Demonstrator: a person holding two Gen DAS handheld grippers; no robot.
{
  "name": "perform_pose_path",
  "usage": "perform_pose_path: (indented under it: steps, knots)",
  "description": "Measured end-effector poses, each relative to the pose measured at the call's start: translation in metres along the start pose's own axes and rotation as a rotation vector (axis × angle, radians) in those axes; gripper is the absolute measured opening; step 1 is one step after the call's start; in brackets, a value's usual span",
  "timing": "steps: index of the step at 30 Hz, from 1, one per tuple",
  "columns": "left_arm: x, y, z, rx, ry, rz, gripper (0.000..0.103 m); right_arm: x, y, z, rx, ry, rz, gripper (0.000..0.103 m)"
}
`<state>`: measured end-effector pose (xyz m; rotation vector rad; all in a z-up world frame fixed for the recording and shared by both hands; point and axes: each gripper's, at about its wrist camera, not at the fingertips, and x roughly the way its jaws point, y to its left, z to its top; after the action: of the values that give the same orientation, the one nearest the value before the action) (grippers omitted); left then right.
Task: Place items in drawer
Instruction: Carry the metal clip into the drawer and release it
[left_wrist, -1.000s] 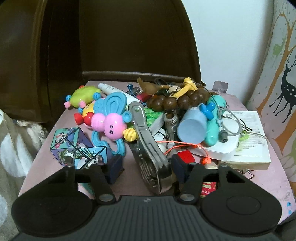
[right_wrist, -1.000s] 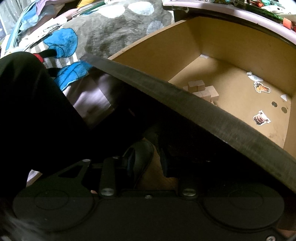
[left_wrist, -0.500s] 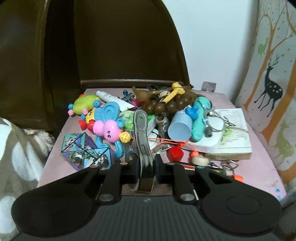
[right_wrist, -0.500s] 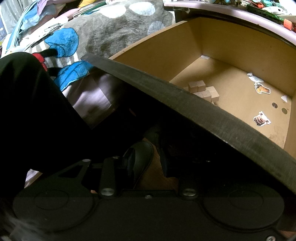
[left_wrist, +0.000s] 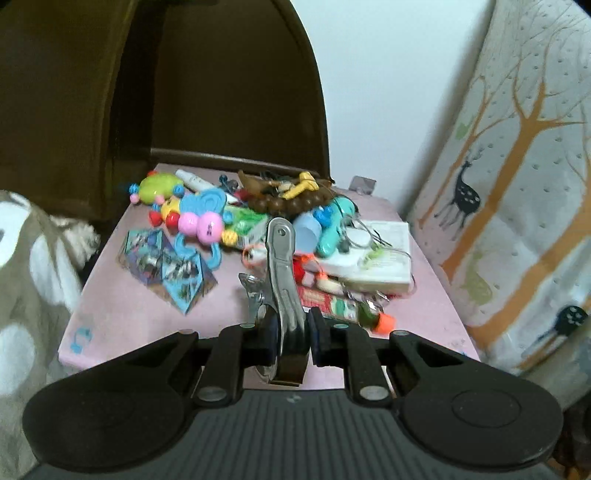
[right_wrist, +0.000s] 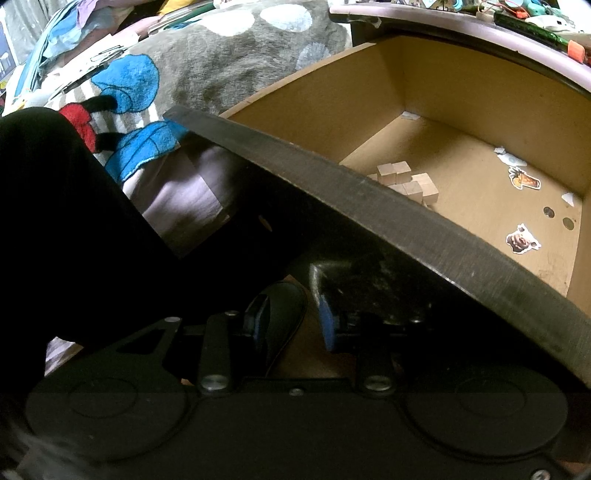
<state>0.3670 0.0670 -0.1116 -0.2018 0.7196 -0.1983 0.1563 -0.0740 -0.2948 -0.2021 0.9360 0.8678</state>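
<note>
You are carrying a metal clip (left_wrist: 282, 280) in your left gripper (left_wrist: 290, 334), whose jaws are clamped tight on its handles, so the picking-up part of this round is looking done and the carry to the drawer is the step in hand. The clip is standing up out of the pads and tilting away from you, its free end hanging over the pink tabletop (left_wrist: 140, 314) and clear of the pile. Your right gripper (right_wrist: 291, 325) is sitting low against the dark front panel of the drawer (right_wrist: 369, 110), jaws partly apart around what I am taking to be a rounded dark knob (right_wrist: 279, 314); whether the pads are actually pressing on it I cannot tell in that shadow. I am judging that this hand is keeping the drawer pulled out, so the next move is calling for you to swing the clip across and down over the open box, clearing the front rim before you let go. Inside, the drawer is holding a small cluster of wooden cubes (right_wrist: 406, 181) near its front, and a few stickers (right_wrist: 522, 239) are lying flat on its floor towards the right; the rest of the floor is looking bare. Further off, the pile on the tabletop is waiting for later rounds: a folded picture cube (left_wrist: 166, 262), a pink-and-blue rattle (left_wrist: 201, 225), a pale blue cup (left_wrist: 306, 236), a string of brown beads (left_wrist: 288, 203) and a white booklet (left_wrist: 380, 258).
</note>
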Motion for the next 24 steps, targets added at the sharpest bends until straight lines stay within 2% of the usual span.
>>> perform_pose_path:
  steps: [5, 8, 12, 20, 24]
  knots:
    - [-0.018, 0.008, -0.034, -0.074, 0.040, -0.136, 0.016, 0.000, 0.000, 0.000, -0.003, -0.002, 0.000, 0.026]
    - [-0.020, 0.010, -0.056, -0.105, 0.080, -0.166, 0.016, 0.000, 0.000, 0.000, -0.006, -0.003, 0.000, 0.026]
    - [-0.008, 0.013, -0.087, -0.118, 0.164, -0.148, 0.016, 0.000, 0.000, 0.000, -0.008, -0.004, 0.000, 0.026]
    - [0.040, 0.005, -0.137, 0.057, 0.367, 0.011, 0.016, 0.000, 0.000, -0.001, -0.014, -0.006, 0.002, 0.026]
    - [0.057, 0.000, -0.150, 0.128, 0.419, 0.069, 0.016, 0.000, 0.000, -0.002, -0.015, -0.006, 0.002, 0.026]
